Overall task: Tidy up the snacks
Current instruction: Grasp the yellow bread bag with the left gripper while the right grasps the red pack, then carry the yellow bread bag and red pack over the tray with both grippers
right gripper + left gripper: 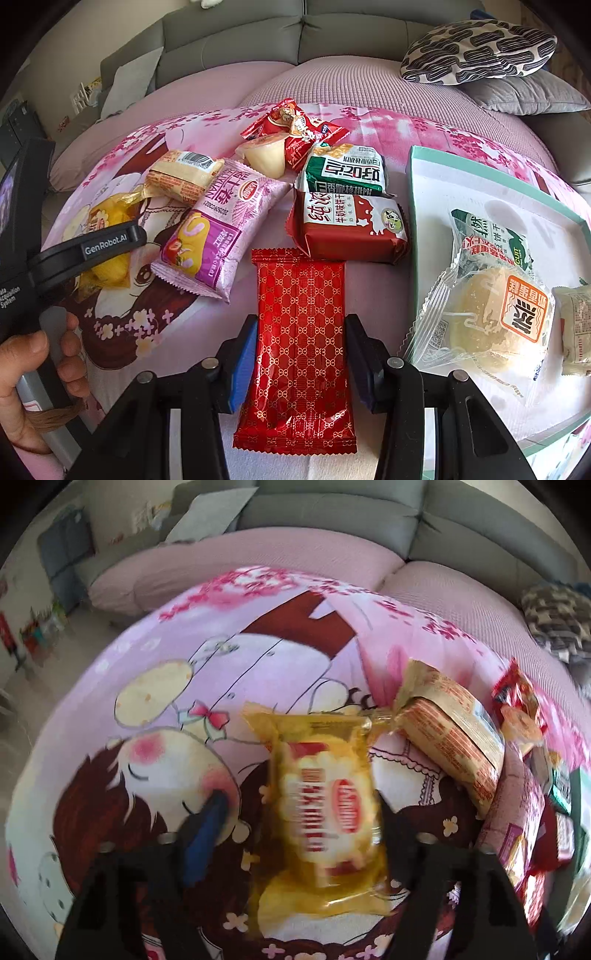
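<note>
Lying on the pink cartoon blanket (122, 332), the red patterned packet (299, 347) is squeezed by the right gripper (301, 363). The left gripper (301, 814) sits around the yellow snack packet (321, 808); whether it pinches is unclear.

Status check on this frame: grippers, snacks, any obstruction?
Right gripper shut on red packet. Left gripper astride yellow packet, grip unclear. Box partly filled. Nothing in the way.
</note>
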The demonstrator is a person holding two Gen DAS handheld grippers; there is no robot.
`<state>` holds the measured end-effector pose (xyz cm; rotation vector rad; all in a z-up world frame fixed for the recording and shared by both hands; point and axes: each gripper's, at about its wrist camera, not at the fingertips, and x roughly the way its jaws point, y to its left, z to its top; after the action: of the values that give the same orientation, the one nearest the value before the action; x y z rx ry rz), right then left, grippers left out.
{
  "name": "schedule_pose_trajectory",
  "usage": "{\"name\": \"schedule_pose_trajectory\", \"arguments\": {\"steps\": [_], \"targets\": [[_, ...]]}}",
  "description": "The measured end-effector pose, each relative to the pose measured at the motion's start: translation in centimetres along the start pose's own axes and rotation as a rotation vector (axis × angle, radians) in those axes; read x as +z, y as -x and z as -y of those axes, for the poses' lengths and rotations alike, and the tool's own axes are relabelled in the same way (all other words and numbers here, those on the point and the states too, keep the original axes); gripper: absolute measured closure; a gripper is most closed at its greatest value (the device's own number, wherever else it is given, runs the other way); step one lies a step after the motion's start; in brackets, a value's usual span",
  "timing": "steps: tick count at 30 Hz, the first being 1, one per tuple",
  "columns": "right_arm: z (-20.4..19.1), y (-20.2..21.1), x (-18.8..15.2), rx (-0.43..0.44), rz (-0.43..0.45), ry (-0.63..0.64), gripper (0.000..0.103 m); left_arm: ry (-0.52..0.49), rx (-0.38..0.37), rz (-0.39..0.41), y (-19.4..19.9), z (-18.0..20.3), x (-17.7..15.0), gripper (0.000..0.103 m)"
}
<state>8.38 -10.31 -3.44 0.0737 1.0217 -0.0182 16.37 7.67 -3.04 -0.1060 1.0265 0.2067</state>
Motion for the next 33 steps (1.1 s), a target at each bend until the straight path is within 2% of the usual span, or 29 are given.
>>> {"name": "schedule_pose_trajectory", "arguments": {"steps": [3, 6, 15, 20, 29, 33], "targets": [[0.0, 0.0, 0.0, 0.0, 0.0, 0.001, 0.054, -0.027, -0.012, 0.005, 0.3, 0.6, -0.2, 0.052], [0.0, 0.0, 0.0, 0.001, 0.0, -0.001, 0.054, -0.044, -0.008, 0.008, 0.6, 0.9, -0.3, 0.058], [0.3, 0.4, 0.0, 0.018, 0.005, -0.014, 0.055, -0.023, -0.009, 0.047, 2.6, 0.8, 0.4, 0.06], [0.6, 1.4, 0.1, 0.035, 0.035, -0.026, 0.055, -0.019, -0.022, 0.081, 4.4, 0.8, 0.6, 0.061], [0.3, 6.0, 0.7, 0.076, 0.164, -0.022, 0.055, -0.031, -0.055, 0.172, 8.4, 1.3, 1.3, 0.061], [0.4, 7.2, 1.0, 0.081, 0.194, -0.025, 0.055, -0.037, -0.075, 0.203, 9.8, 1.6, 1.4, 0.061]]}}
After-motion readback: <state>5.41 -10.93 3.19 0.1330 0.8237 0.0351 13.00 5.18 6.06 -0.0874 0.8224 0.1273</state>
